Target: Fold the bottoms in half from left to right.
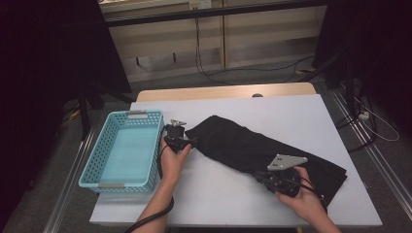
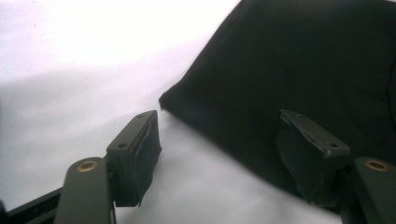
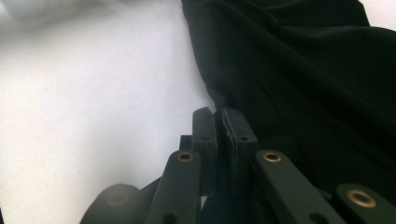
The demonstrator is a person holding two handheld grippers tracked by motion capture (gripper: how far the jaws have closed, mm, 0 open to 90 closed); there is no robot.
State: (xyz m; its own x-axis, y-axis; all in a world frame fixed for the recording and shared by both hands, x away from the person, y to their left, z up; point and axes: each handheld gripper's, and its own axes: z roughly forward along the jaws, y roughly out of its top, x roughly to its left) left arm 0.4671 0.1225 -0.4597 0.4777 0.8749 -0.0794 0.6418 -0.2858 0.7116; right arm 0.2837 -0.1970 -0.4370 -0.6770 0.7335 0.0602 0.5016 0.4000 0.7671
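Black cloth lying on white table, long axis running 10-to-4 o'clock. Left gripper spread, straddling cloth's 10 o'clock corner, pads not yet pressing. Right gripper pressed together, pinching cloth's near edge. Blue basket sitting at 9 o'clock.

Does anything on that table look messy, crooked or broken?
Nothing looks broken or spilled. The black fabric garment lies slantwise and wrinkled across the white table, and the empty turquoise plastic basket sits slightly askew at the left edge.
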